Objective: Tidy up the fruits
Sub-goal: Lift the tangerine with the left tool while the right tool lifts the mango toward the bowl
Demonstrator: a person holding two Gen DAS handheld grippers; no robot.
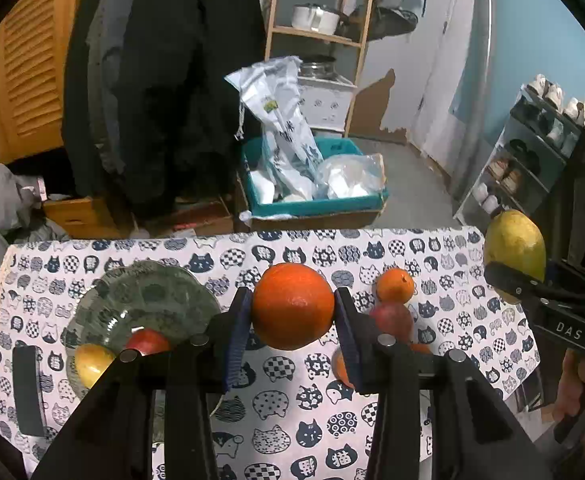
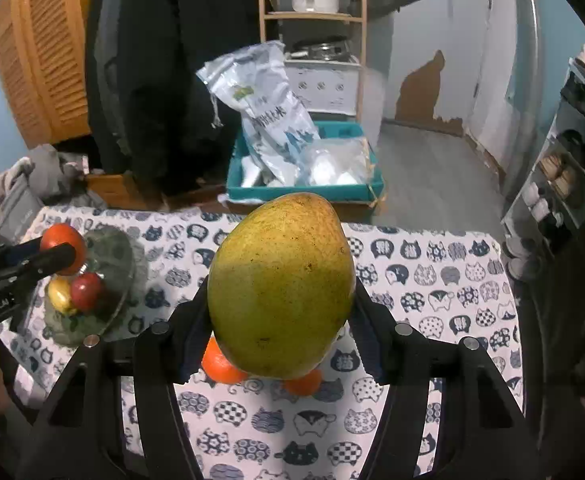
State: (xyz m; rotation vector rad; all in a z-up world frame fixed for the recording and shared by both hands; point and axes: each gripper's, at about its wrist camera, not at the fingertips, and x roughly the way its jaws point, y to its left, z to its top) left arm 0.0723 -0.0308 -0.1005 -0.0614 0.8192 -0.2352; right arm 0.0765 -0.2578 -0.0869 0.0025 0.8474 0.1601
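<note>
My left gripper (image 1: 292,312) is shut on a large orange (image 1: 292,306) and holds it above the cat-print tablecloth (image 1: 292,420), just right of a glass plate (image 1: 144,292). The plate holds a red apple (image 1: 148,342) and a yellow fruit (image 1: 92,364). My right gripper (image 2: 280,304) is shut on a yellow-green mango (image 2: 280,284) above the cloth; it also shows at the right of the left wrist view (image 1: 514,248). A small orange (image 1: 395,286), a red apple (image 1: 392,320) and another orange (image 1: 340,368) lie on the cloth.
Two small oranges (image 2: 222,364) lie under the mango. A teal box (image 1: 316,204) with plastic bags stands on the floor beyond the table. A shoe rack (image 1: 524,160) is at the right, a dark coat (image 1: 164,80) and wooden shelf behind.
</note>
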